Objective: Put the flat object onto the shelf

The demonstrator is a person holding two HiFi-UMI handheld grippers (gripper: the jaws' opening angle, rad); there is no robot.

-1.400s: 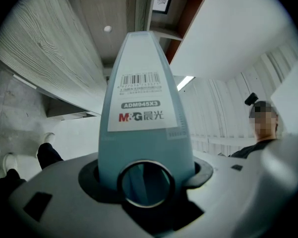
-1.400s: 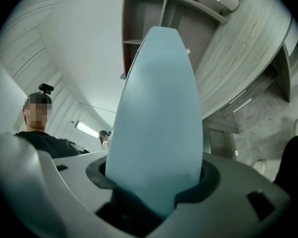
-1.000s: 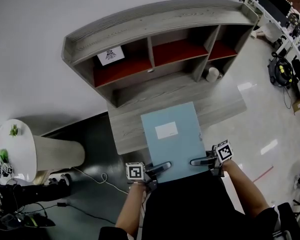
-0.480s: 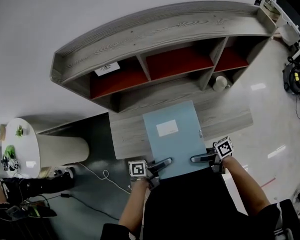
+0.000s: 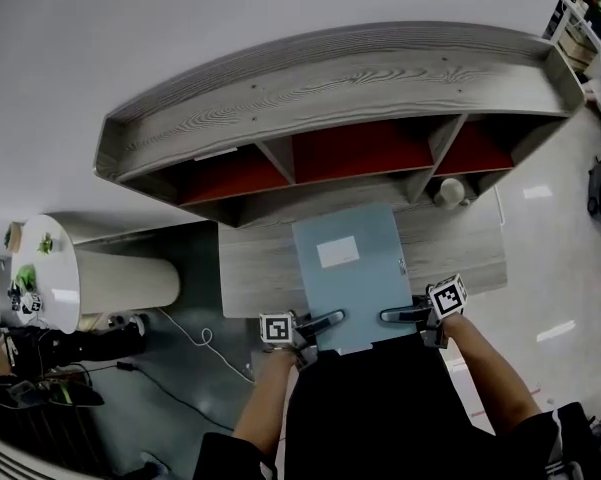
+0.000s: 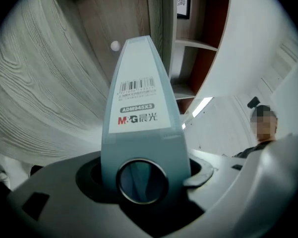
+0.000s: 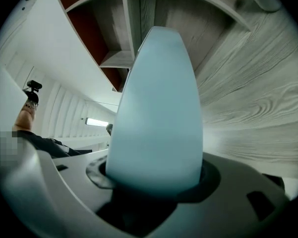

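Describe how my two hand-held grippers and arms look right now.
The left hand-held gripper and right hand-held gripper match: dark metal jaws and pale grey bodies, each with a white cube carrying black square markers. The forearms are uncovered, and the clothing is black.

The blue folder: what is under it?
Under the blue folder is the grey wooden desk, whose top shows to its left and right. The part straight below the folder is covered, so whether anything lies there cannot be seen.
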